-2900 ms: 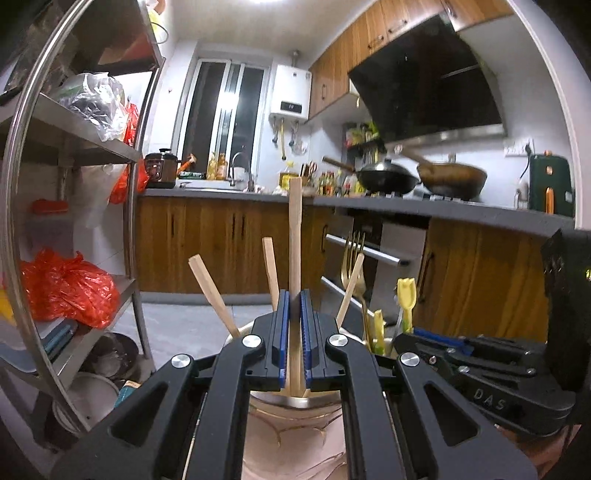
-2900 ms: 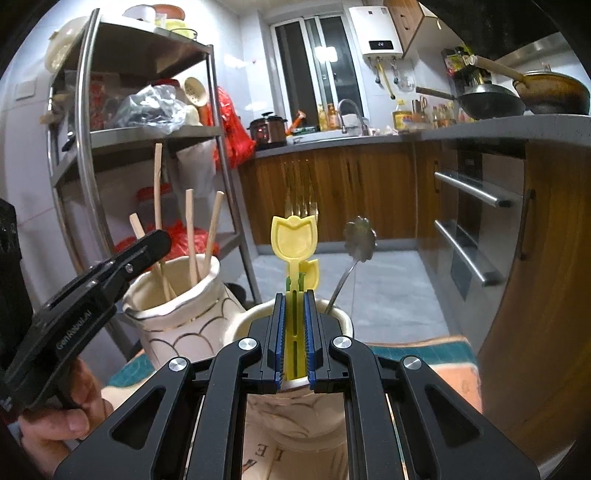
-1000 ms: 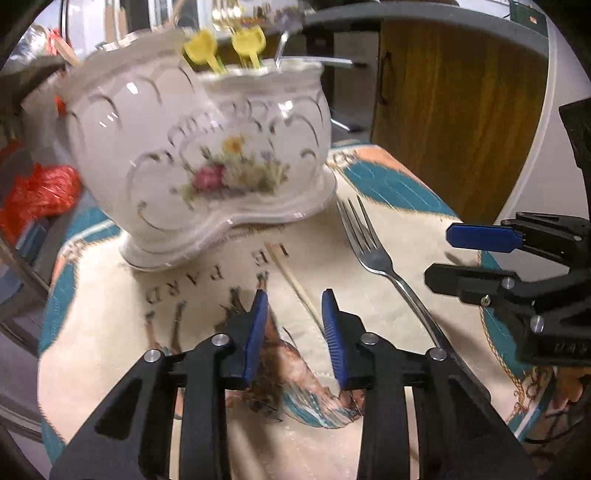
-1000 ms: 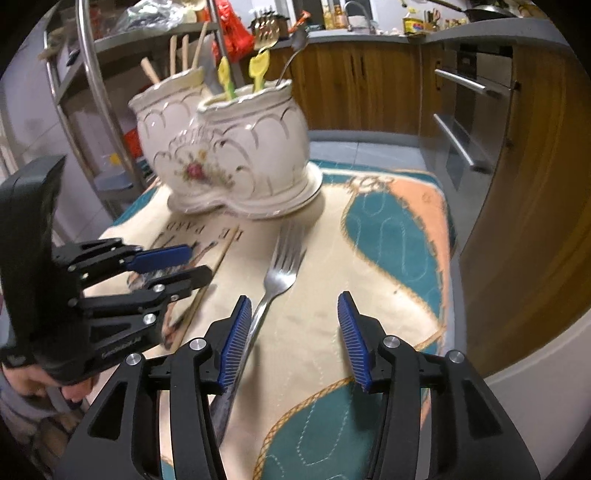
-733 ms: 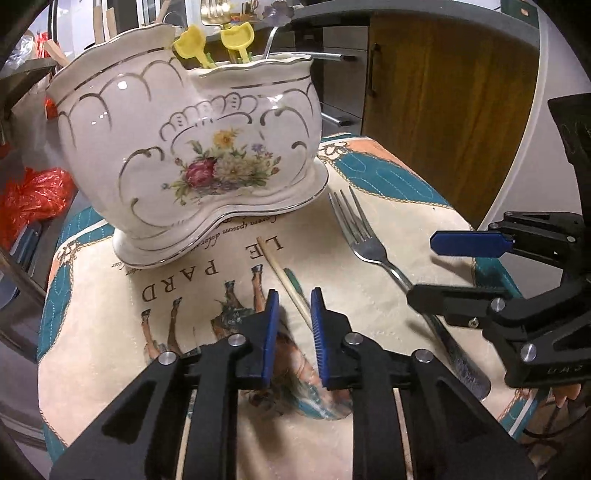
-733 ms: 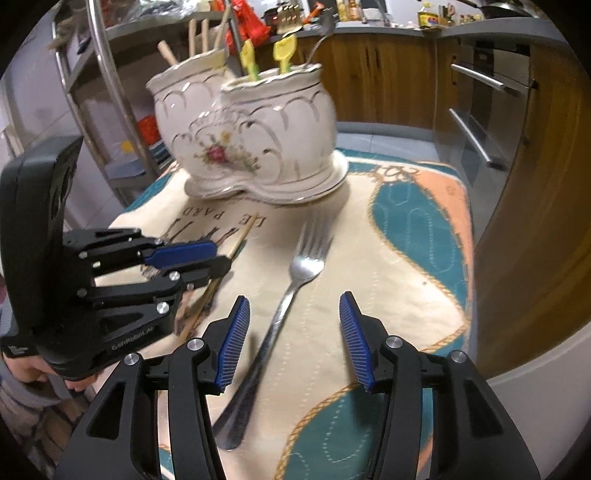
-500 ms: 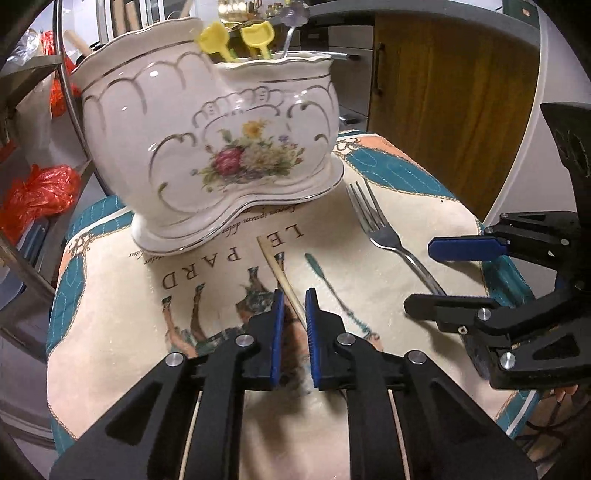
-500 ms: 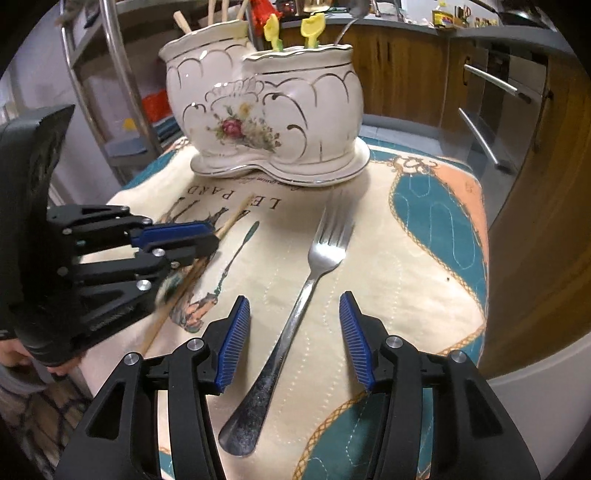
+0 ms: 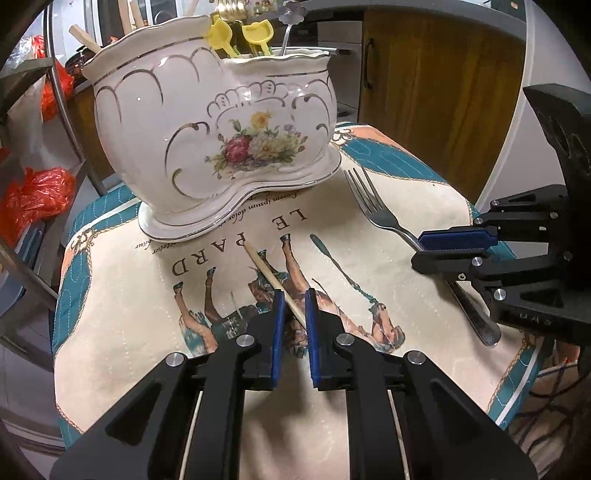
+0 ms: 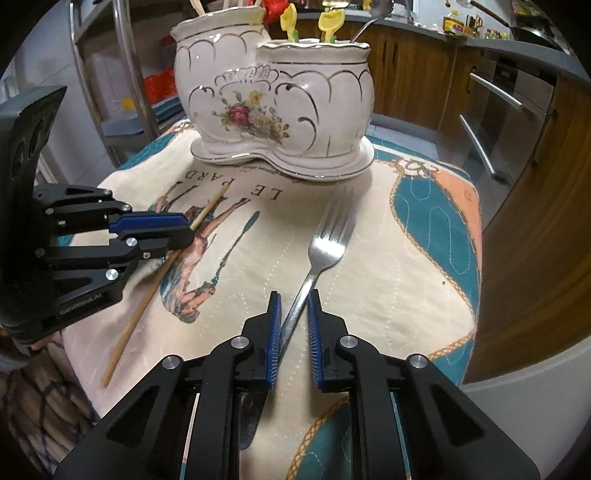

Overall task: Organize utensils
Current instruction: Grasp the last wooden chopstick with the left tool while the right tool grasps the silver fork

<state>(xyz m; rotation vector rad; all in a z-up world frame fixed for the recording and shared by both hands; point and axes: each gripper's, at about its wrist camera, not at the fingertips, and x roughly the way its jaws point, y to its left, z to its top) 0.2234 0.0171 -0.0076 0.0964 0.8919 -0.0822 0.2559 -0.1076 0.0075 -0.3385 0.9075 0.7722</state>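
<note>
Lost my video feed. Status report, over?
Left tool shut on chopstick. Right tool just closed on fork. Holder path clear.

left tool (image 9: 293, 308): black frame, blue ribbed pads, silver screws | right tool (image 10: 294, 311): same

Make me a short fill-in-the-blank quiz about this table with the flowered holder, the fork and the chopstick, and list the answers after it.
1. The left gripper has its pads around the wooden ____.
2. The right gripper has its pads around the handle of the metal ____.
3. The ceramic holder is painted with ____ on its front.
4. The two small plastic forks standing in the holder are coloured ____.

Answers: chopstick; fork; flowers; yellow
</note>
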